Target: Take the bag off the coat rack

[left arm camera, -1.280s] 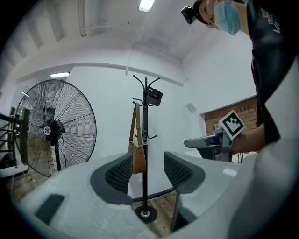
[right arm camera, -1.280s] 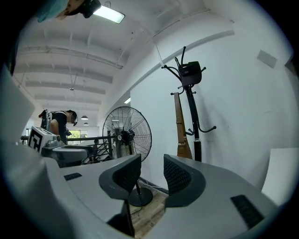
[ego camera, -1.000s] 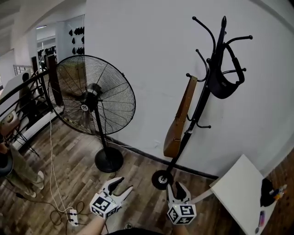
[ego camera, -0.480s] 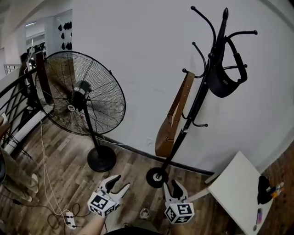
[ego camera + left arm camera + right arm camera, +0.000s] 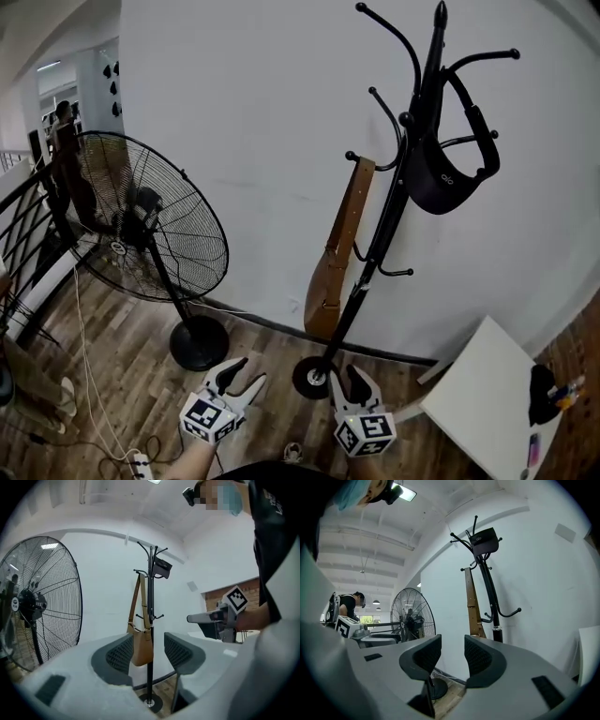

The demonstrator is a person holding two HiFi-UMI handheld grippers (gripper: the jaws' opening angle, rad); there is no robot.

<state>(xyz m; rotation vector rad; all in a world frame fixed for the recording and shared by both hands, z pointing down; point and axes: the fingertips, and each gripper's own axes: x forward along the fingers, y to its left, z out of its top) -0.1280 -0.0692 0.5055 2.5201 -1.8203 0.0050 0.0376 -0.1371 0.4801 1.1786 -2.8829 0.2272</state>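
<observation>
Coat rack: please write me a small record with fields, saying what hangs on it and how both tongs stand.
coat rack: black, stands by the white wall
brown bag: hangs by its strap from a middle hook, left side
black bag: hangs near the top, right side
left tongs: open, empty, low before the rack
right tongs: open, empty, low before the rack
fan: stands at left
</observation>
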